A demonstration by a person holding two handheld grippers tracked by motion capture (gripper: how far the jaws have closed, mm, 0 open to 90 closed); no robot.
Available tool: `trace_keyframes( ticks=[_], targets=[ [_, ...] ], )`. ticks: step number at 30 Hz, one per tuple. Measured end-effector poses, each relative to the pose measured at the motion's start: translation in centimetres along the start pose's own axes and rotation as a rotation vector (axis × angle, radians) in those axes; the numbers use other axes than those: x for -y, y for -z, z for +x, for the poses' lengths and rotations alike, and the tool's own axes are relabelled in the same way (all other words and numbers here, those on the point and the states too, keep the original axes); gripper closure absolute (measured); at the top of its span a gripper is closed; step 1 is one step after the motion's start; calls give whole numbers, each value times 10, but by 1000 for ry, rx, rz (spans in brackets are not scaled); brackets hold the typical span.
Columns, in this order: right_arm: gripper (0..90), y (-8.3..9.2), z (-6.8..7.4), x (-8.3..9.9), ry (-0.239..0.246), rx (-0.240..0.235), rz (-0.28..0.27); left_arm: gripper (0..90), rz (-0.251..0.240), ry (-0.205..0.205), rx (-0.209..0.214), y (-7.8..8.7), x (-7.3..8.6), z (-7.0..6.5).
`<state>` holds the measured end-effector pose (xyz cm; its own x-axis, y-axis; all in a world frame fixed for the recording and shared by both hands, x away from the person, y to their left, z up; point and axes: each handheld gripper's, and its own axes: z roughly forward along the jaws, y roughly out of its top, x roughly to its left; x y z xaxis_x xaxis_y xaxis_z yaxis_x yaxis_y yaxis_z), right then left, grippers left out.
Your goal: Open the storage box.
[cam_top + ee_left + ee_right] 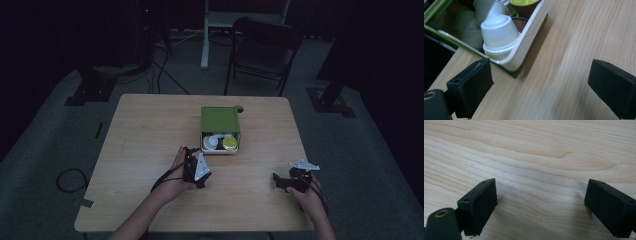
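At the tray's (220,150) seven o'clock, the left gripper (541,82), jaws wide and empty, seems to approach the white capsule (499,35); next, advance toward eleven o'clock.

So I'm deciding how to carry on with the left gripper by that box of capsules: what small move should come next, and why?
Probably ease the left gripper forward over the white tray rim toward the nearest white capsule. Its jaws stand wide open with nothing but bare table between them, and that capsule lies just inside the near corner, tilted against the tray wall.
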<state>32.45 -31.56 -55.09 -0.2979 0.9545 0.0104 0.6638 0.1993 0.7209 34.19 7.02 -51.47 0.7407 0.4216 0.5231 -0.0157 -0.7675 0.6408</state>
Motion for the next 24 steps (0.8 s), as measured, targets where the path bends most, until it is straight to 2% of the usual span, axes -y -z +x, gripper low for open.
trace_keyframes(
  ticks=[2, 5, 9, 10, 11, 12, 15, 16, 18, 19, 20, 21, 24],
  targets=[
    [105, 0, 0, 0, 0, 0, 0, 58, -6, -14, -8, -2, -2, -1],
    [105, 0, 0, 0, 0, 0, 0, 59, -14, -65, -21, -5, -5, -2],
    [105, 0, 0, 0, -1, 0, 0, 67, -23, -92, -22, -9, -8, -3],
    [105, 0, 0, 0, 0, 0, 0, 67, -22, -112, -21, -11, -9, -4],
    [105, 0, 0, 0, 0, 0, 0, 82, -22, -112, -21, -11, -9, -4],
    [105, 0, 0, 0, -1, 0, 0, 135, -24, -125, -26, -14, -10, -5],
    [105, 0, 0, 0, 0, 0, 0, 147, -27, -146, -30, -16, -12, -6],
    [105, 0, 0, 0, 0, 0, 0, 153, -26, -179, -50, -18, -13, -5],
    [105, 0, 0, 0, 0, 0, 0, 171, -29, -191, -63, -19, -14, -5],
    [106, 0, 0, 0, 0, 0, 0, 192, -33, -223, -89, -21, -17, -4],
    [105, 0, 0, 0, 0, 0, 0, 199, -33, -223, -89, -21, -17, -4],
    [105, 0, 0, 0, 0, 0, 0, 213, -32, -251, -108, -22, -19, -4],
    [106, 0, 0, 0, 0, 0, 0, 220, -36, -258, -108, -25, -21, -5]
  ],
)
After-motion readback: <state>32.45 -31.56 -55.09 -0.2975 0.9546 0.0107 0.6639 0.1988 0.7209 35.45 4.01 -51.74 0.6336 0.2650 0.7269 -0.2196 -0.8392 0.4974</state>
